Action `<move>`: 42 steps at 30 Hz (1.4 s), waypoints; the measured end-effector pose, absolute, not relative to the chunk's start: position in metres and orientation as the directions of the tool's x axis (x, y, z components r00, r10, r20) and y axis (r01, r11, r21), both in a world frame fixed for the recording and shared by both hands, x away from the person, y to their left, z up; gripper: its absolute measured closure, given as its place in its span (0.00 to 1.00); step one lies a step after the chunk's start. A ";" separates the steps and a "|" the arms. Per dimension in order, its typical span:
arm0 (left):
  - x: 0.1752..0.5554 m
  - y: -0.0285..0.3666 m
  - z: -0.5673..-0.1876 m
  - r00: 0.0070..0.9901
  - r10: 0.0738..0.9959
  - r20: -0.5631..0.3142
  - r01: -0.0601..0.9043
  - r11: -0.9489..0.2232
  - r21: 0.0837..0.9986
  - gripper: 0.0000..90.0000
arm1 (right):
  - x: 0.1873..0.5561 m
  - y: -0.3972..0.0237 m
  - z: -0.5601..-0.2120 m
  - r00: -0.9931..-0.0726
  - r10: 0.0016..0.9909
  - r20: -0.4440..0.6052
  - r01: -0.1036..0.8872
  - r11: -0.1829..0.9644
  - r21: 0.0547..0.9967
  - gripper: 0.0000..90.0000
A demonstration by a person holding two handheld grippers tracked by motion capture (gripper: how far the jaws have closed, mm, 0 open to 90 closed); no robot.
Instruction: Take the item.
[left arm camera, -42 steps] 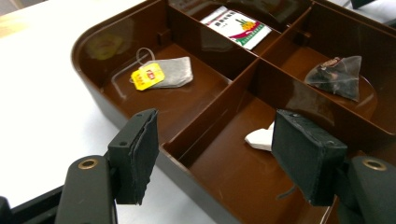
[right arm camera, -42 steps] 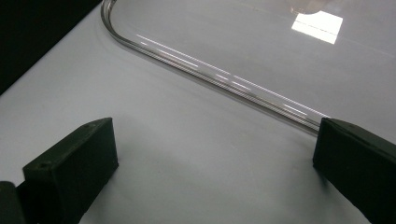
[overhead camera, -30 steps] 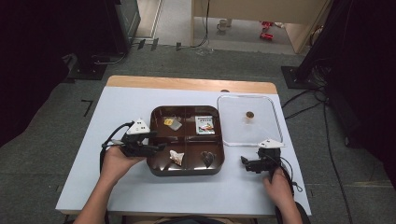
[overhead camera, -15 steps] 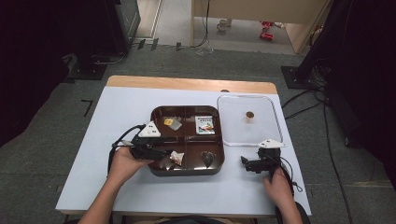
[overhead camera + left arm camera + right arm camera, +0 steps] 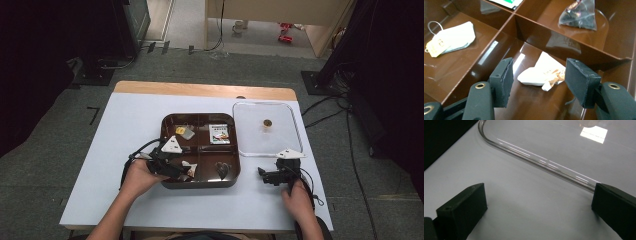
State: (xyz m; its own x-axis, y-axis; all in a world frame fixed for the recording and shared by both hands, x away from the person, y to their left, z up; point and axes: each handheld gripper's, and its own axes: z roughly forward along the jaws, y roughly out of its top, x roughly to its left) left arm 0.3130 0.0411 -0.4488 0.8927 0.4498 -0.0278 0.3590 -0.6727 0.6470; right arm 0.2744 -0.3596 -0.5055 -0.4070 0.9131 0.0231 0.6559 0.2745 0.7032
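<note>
Left gripper (image 5: 537,82) lowered into the brown four-compartment tray (image 5: 200,183), jaws apart, a crumpled white sachet (image 5: 543,72) lying loose between them in the tray's 7 o'clock compartment; faint print on it, unreadable. At 10 o'clock, a tea bag (image 5: 455,37) with string and yellow tag, lettering too small to read. At 4 o'clock, a pyramid tea bag (image 5: 579,13). Right gripper (image 5: 539,207) spread wide over bare table, clear lid (image 5: 564,150) at its 12 o'clock.
</note>
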 end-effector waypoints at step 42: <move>0.312 0.024 -0.458 0.905 0.424 0.025 0.351 -0.780 0.518 0.69 | 0.274 -0.360 -0.506 -0.407 0.913 0.023 0.656 0.274 0.703 0.00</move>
